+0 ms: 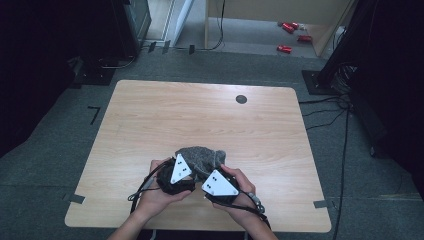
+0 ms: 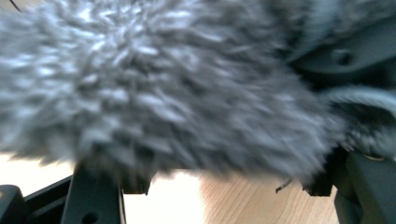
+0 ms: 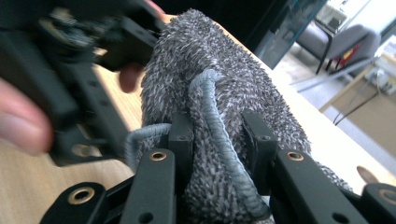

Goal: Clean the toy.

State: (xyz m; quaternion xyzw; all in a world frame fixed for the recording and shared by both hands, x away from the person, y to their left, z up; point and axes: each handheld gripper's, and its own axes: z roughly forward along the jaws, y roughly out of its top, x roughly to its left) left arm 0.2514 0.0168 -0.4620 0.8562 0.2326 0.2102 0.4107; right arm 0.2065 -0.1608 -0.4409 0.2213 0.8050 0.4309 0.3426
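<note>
A grey fluffy cloth (image 1: pixel 202 156) lies bunched near the front middle of the wooden table (image 1: pixel 200 115), between both hands. My left gripper (image 1: pixel 187 160) comes at it from the left. In the left gripper view the shaggy pile (image 2: pixel 163 84) fills the space between the jaws, and the left gripper (image 2: pixel 226 184) is shut on it. My right gripper (image 1: pixel 208 169) comes in from the right. In the right gripper view the right gripper (image 3: pixel 217 135) is shut on a fold of the cloth (image 3: pixel 210 60), with the corded hem (image 3: pixel 224 154) running down between the jaws.
A dark round grommet (image 1: pixel 241 99) sits at the table's far right. Red cans (image 1: pixel 290 35) lie on the floor beyond the table and cables (image 1: pixel 345 125) trail on its right side. A grey chair (image 3: pixel 345 42) stands beyond the table in the right gripper view.
</note>
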